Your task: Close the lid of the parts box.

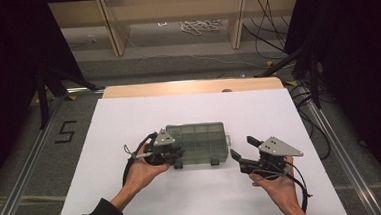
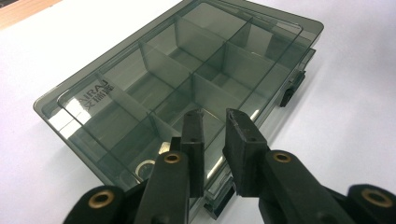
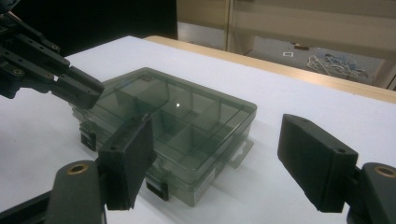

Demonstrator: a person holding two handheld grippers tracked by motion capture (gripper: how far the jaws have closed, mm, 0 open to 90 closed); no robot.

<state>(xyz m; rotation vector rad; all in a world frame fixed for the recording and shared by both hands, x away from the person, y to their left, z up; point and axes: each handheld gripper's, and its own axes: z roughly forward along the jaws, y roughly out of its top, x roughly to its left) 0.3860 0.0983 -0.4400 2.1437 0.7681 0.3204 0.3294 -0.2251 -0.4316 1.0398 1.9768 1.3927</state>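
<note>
Nearest the person, the right gripper (image 1: 244, 149) sits just off the right end of the organiser box (image 1: 196, 143), jaws wide apart and holding nothing; in the right gripper view the box lies between and beyond its two pads. The left gripper (image 1: 177, 153) is at the box's near-left corner, over the lid edge. In the left gripper view its jaws stand nearly together with a narrow gap between them; whether they pinch the lid rim or merely rest above it cannot be told.

The box lies flat near the middle of the white table sheet (image 1: 129, 116), lid down, two dark latches (image 3: 157, 189) on its near long side. A small metal ring or washer (image 2: 146, 168) shows in the corner compartment; the other compartments look empty.

Judgement: thin smoked-clear plastic, so light, rigid and smooth; it would likely slide on the sheet if pushed and slip under a glancing grip. The lid may flex. Best holds: the short end walls for steadying, the latch tabs for opening.
</note>
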